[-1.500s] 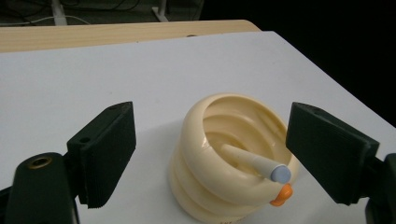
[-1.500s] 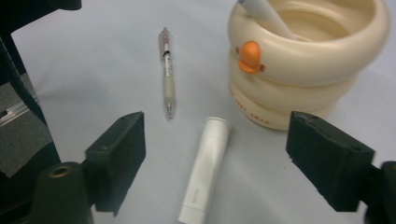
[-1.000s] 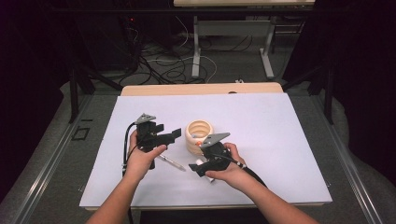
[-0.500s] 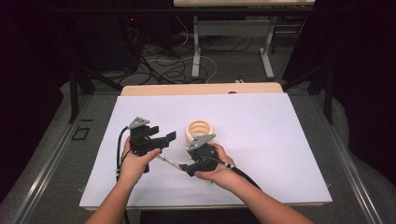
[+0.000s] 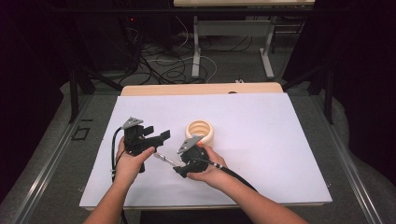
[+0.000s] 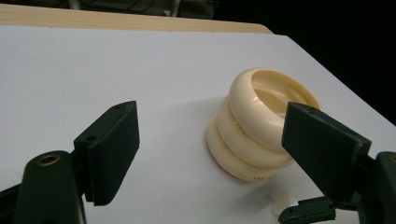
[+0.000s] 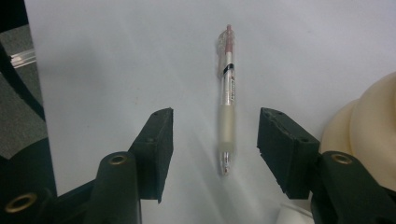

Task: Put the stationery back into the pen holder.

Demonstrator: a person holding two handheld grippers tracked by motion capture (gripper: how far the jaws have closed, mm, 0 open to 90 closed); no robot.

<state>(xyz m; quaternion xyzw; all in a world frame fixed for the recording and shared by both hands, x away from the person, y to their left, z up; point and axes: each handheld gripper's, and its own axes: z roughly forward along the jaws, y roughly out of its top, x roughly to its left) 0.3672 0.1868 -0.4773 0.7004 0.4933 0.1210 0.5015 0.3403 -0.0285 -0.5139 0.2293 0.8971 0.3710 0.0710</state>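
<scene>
A clear pen point(image 7: 228, 84) with a pinkish cap end lies flat on the white table top point(image 5: 261, 135). My right gripper point(image 7: 215, 116) is low over its tip end. The jaws have just been closing and stand on either side of the pen point(image 5: 161, 157) without touching it. A cream ribbed cup point(image 5: 200, 131) stands upright just beyond the right gripper point(image 5: 180, 169). My left gripper point(image 5: 158, 132) is held above the table left of the cup point(image 6: 254, 126), jaws wide apart and empty, facing it.
The white table top has free room to the right of and behind the cup. A wooden strip point(image 5: 201, 88) runs along its far edge. Cables and table legs lie on the dark floor beyond.
My right hand has moved left and down to the pen, and its jaws have narrowed around it. The left hand has stayed nearly in place.
</scene>
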